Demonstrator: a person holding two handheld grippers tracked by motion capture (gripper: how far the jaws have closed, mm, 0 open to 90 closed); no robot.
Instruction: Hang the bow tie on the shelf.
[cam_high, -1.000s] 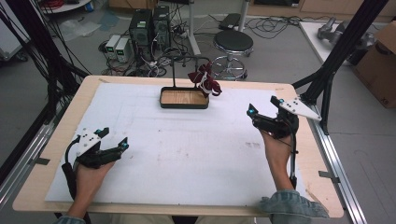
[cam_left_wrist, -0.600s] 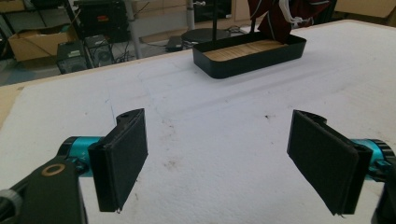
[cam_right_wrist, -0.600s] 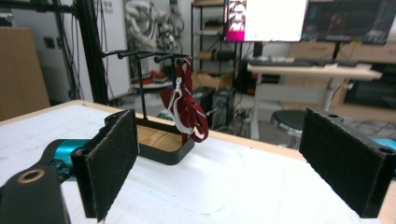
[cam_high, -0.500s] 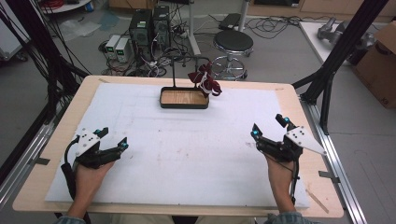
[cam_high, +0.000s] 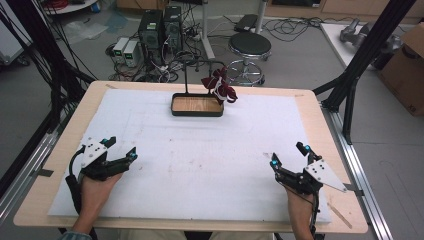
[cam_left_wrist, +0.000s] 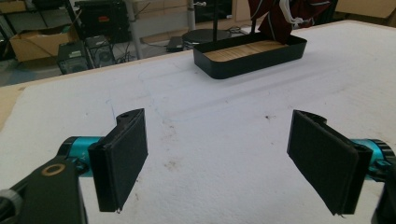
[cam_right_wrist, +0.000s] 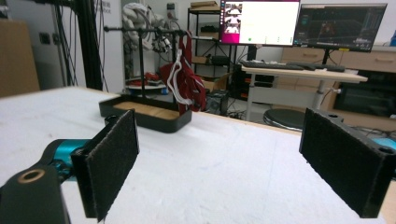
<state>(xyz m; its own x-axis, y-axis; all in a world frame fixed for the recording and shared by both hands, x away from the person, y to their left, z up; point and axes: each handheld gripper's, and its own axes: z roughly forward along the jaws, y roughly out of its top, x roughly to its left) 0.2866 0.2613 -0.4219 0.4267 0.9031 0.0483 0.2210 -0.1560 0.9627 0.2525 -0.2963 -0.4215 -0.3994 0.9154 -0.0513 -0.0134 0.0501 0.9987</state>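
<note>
Right gripper (cam_high: 289, 156) — drawn back to lower right, jaws apart, empty. Left gripper (cam_high: 120, 148) — unmoved lower left, jaws apart. Tray (cam_high: 197, 112) with red cloth (cam_high: 223, 86), top centre, untouched.

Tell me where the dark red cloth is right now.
In the high view, the dark red cloth hangs from the black stand at the table's far edge, over the right end of the black tray.

Grey floor (cam_high: 300, 55), round stool (cam_high: 249, 46)
</note>
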